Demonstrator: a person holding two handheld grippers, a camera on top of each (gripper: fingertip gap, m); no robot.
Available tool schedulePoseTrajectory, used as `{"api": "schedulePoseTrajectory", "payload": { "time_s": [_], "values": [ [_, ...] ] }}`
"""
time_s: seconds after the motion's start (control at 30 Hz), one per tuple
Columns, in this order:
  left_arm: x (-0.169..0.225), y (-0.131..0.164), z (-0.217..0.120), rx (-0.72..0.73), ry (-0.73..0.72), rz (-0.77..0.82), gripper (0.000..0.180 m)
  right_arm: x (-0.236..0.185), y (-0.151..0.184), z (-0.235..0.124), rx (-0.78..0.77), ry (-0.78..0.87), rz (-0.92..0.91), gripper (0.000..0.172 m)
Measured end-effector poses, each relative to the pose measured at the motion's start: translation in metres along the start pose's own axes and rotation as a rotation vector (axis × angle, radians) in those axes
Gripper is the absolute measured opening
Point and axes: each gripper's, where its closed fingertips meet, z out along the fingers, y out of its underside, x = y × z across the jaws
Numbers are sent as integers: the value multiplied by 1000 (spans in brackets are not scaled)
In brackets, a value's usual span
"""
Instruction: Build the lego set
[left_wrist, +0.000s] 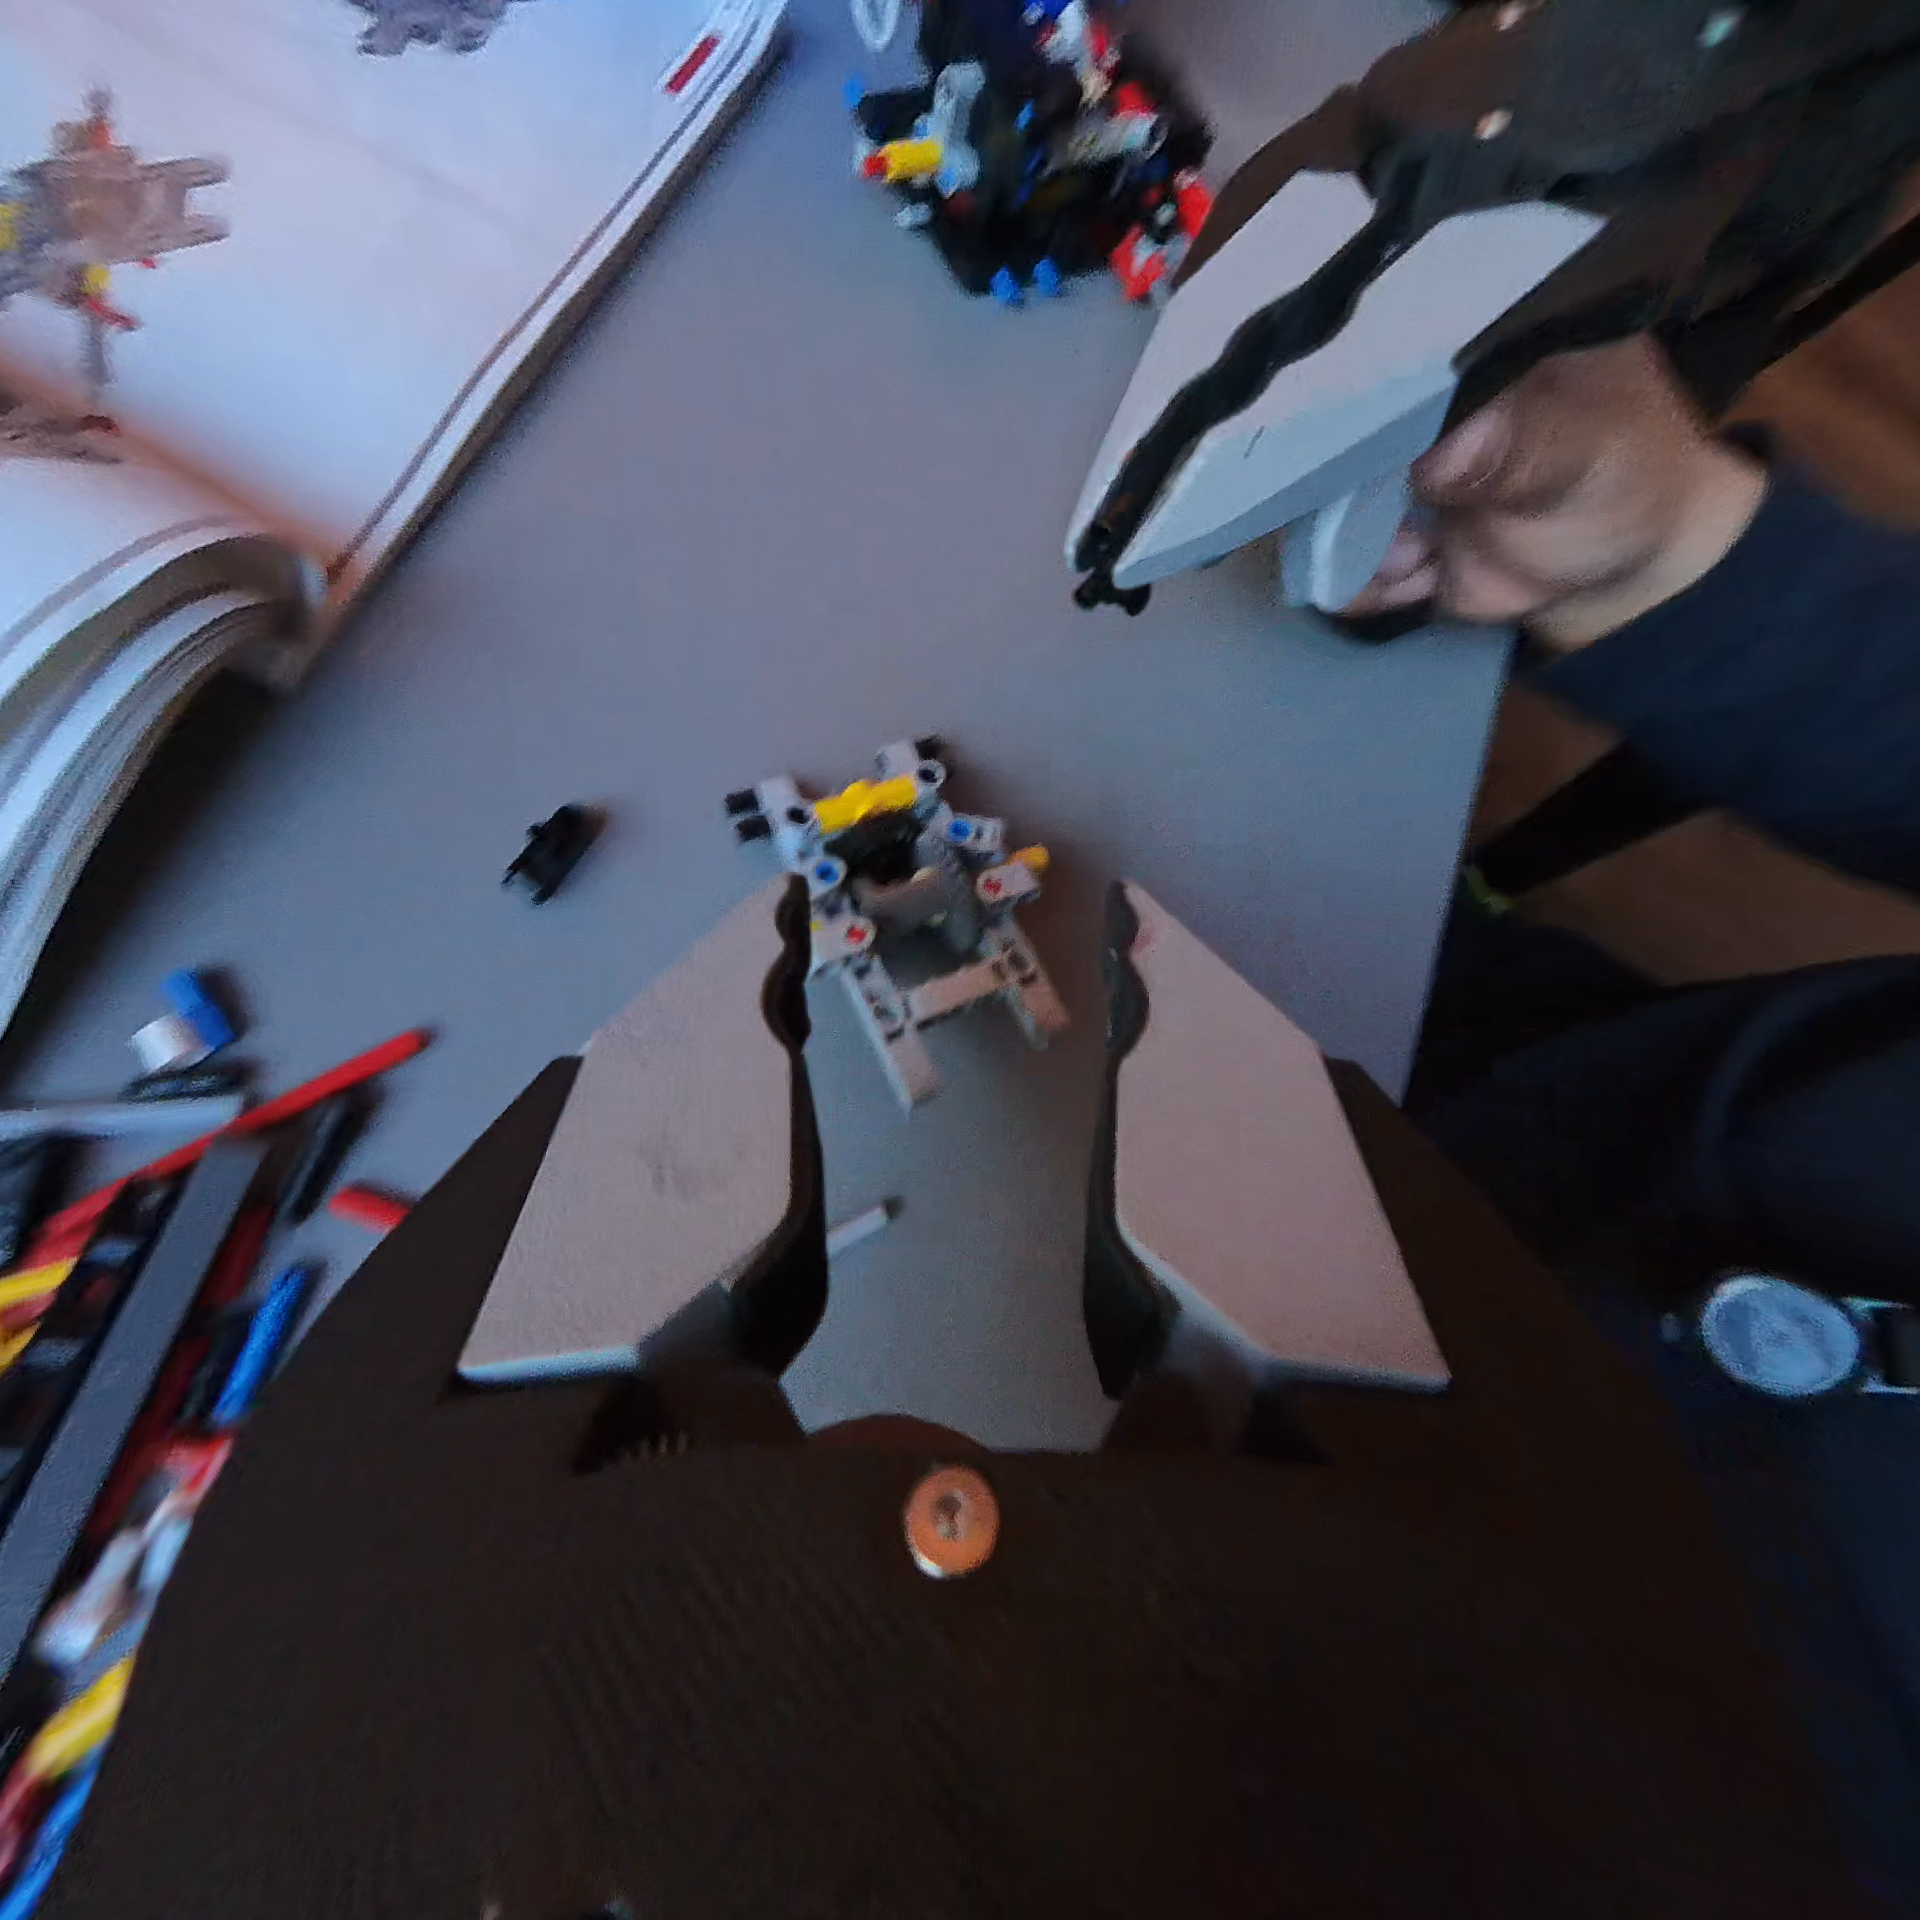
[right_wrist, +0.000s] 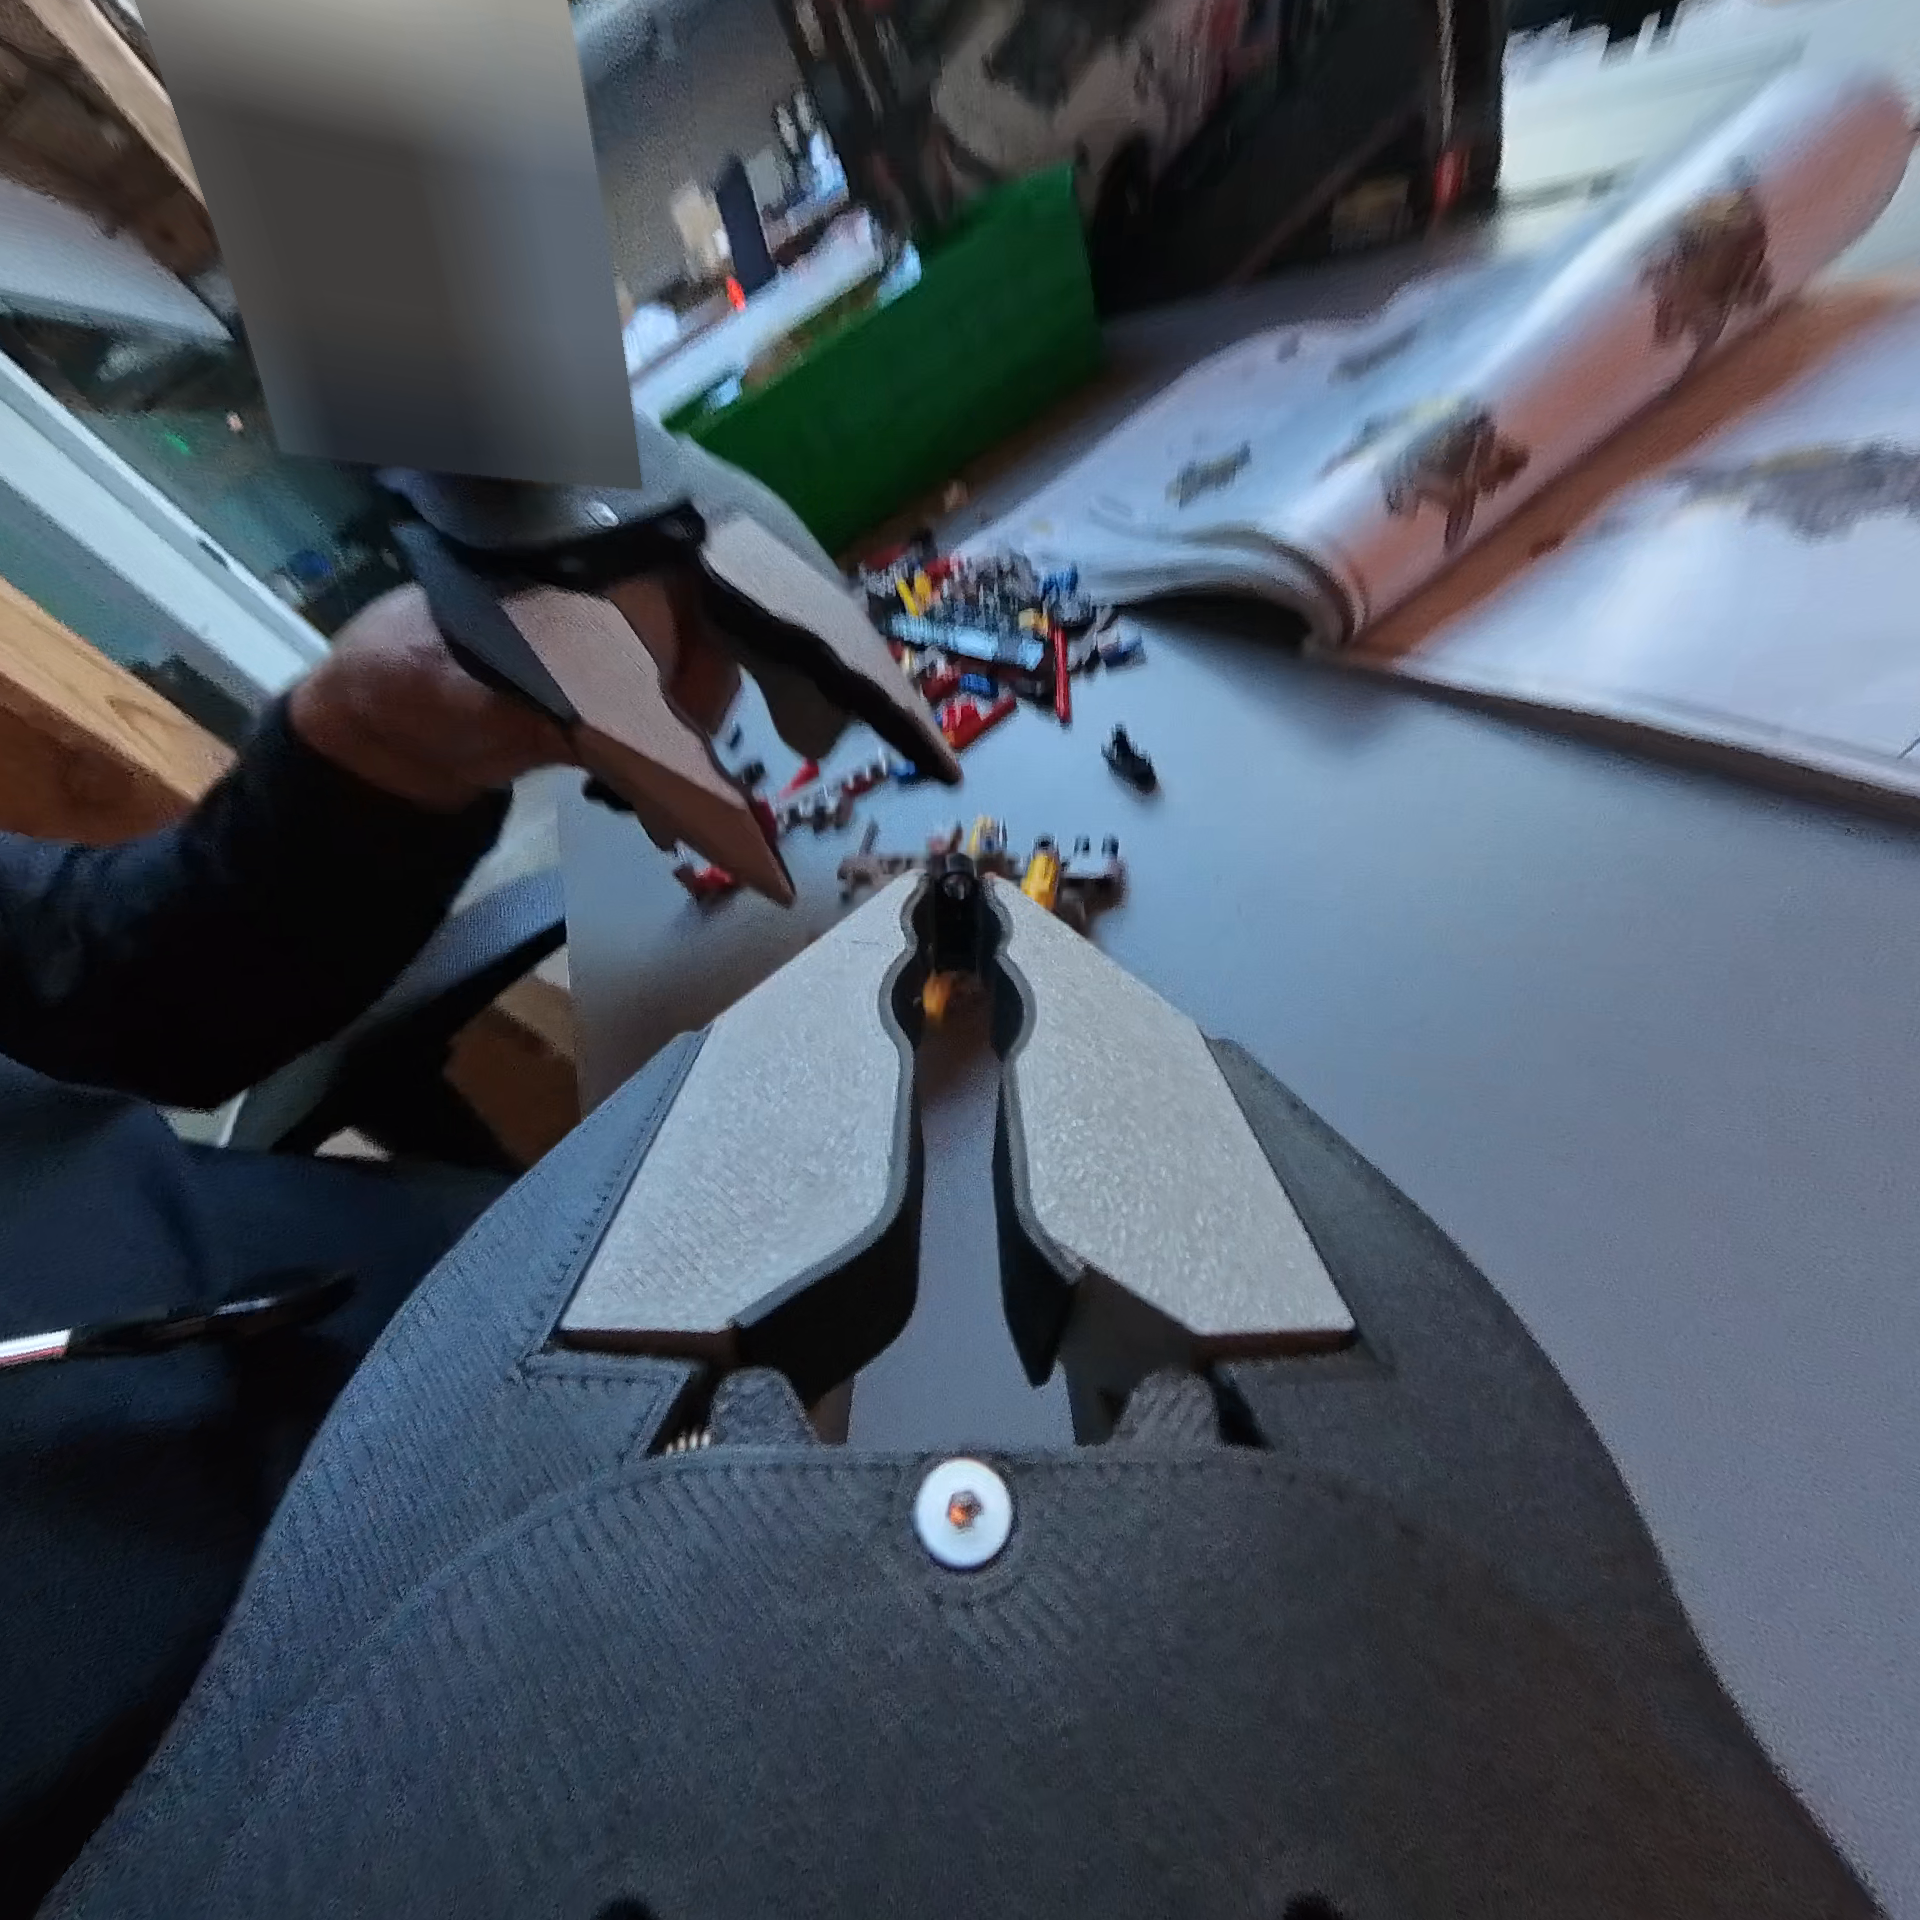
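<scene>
Lying between the gaping left tool's fingers, grey brick assembly; right tool clamps a black piece.

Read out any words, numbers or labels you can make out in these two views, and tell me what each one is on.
No text can be read in either view.
Open instruction booklet: only pictures show, any print is blurred.
Watch face: markings too blurred.
Dark box behind the green bin: artwork blurred, no words legible.
Building-brick model: small red marks, too small to tell.

Grey brick model with yellow piece; grey table.
</scene>
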Motion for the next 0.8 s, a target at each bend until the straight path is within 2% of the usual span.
{"api": "schedulePoseTrajectory", "payload": {
  "time_s": [0.13,0.2,0.37,0.43,0.5,0.6,0.63,0.73,0.8],
  "values": [
    [-4,14,-7,-28,-100,8,63,6,25,8,-170,10,85,4],
    [2,10,-10,11,-116,34,59,5,35,11,-230,-45,183,4],
    [31,-7,-5,78,-36,85,43,0,26,8,-165,-128,270,4],
    [36,-11,4,82,0,69,43,-4,23,7,-139,-155,285,4],
    [41,-15,15,92,30,58,42,-10,15,7,-82,-180,259,4],
    [41,-22,26,120,16,72,42,-36,-5,0,63,-302,151,4],
    [43,-27,26,148,15,93,36,-42,-10,-2,101,-315,105,4],
    [62,-38,21,219,48,201,0,-52,-20,-8,180,-307,-23,4],
    [68,-45,17,262,30,256,0,-57,-25,-13,224,-276,-128,4]
  ]
}}
